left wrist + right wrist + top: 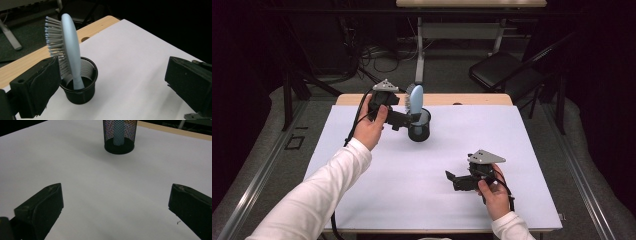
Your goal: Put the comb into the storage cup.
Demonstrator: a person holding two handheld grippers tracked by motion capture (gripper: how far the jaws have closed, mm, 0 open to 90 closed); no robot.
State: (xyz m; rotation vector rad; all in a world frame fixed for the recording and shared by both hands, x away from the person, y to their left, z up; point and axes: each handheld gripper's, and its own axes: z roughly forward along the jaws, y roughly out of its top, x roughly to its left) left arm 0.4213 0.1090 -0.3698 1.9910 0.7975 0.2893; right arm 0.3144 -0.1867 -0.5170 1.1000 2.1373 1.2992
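One hairbrush upright in one mesh cup, both the left gripper and right gripper spread wide.

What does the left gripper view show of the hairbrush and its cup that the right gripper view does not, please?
The left gripper view alone shows the hairbrush head with its bristles, standing handle-down, and the open rim of the black mesh cup, with the left tongs open around it.

The right gripper view alone shows the cup's mesh side and base from low down, with the right tongs open and well short of it.

Both show the brush's pale blue handle inside the cup and the white table cover.
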